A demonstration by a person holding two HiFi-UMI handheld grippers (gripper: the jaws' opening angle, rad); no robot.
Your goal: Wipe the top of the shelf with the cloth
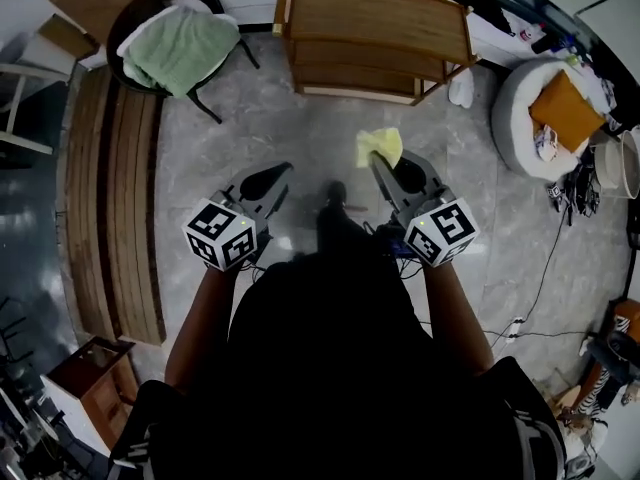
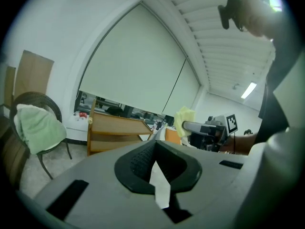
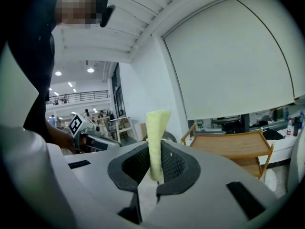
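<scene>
The wooden shelf (image 1: 380,18) stands on the floor ahead of me, its slatted top bare; it also shows in the left gripper view (image 2: 116,123) and the right gripper view (image 3: 228,144). My right gripper (image 1: 385,168) is shut on a yellow cloth (image 1: 380,146), which sticks up from between the jaws (image 3: 156,137). It hangs in the air short of the shelf's front edge. My left gripper (image 1: 268,183) is level with it on the left, jaws together with nothing between them (image 2: 155,144). From the left gripper view the cloth (image 2: 185,116) shows at the right gripper's tip.
A wicker chair with a green towel (image 1: 180,48) stands left of the shelf. Long wooden planks (image 1: 115,198) run along the left. At the right are a round white pouf (image 1: 520,133) with an orange cushion and cables (image 1: 540,268) on the floor.
</scene>
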